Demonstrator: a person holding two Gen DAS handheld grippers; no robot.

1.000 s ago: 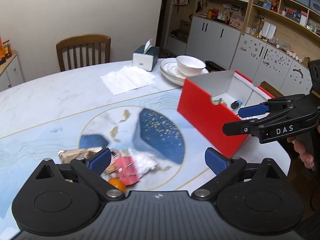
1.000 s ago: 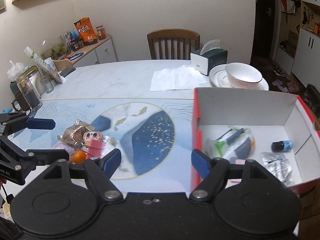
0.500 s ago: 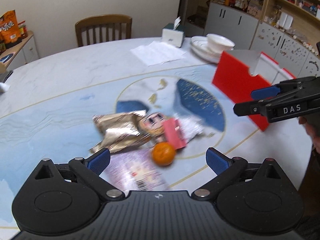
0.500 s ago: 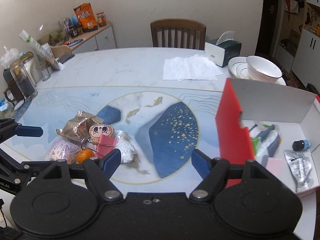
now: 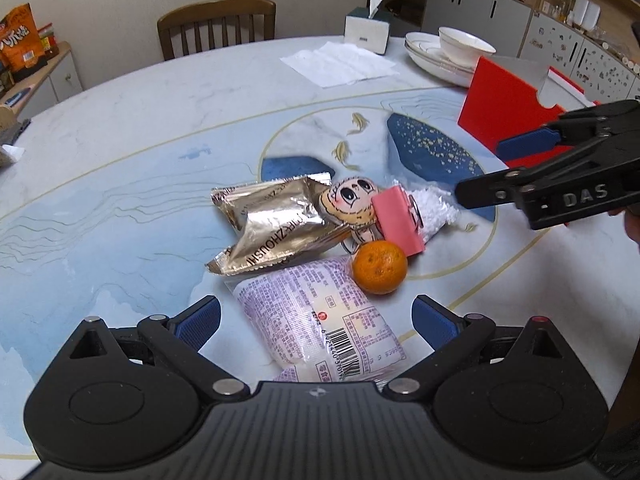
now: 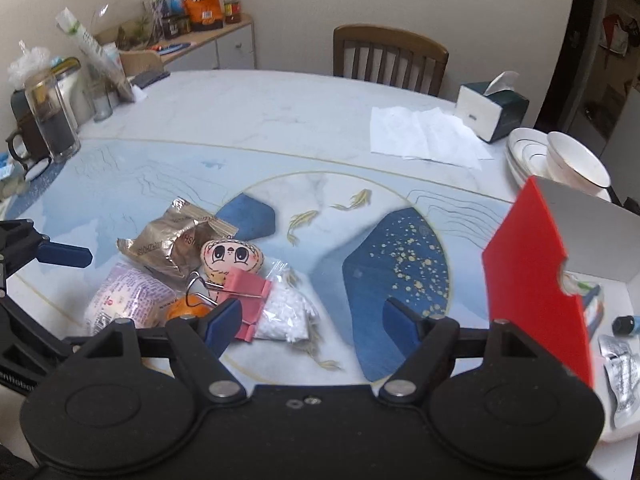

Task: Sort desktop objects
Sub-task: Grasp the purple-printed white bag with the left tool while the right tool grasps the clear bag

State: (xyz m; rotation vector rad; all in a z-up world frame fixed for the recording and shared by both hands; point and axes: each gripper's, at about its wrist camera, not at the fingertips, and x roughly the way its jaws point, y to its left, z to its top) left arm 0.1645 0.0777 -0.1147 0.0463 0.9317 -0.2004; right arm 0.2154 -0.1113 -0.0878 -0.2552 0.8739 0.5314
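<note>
1. A round marble-patterned table (image 5: pixel 120 128) with a blue printed centre is shown in a room with a wooden chair (image 5: pixel 218 24) and cabinets (image 5: pixel 480 4).
2. A red box (image 5: pixel 504 108) is placed at the table's right side, well apart from the clutter.
3. A purple-printed packet (image 5: pixel 320 320), gold wrappers (image 5: pixel 276 220), a doll-face toy (image 5: pixel 352 204), a pink binder clip (image 5: pixel 398 220) and an orange (image 5: pixel 380 267) are piled together near the centre.
4. The left gripper (image 5: pixel 316 320) is held wide apart over the packet, gripping nothing.
5. The right gripper (image 6: pixel 312 318) is likewise spread and empty.
</note>
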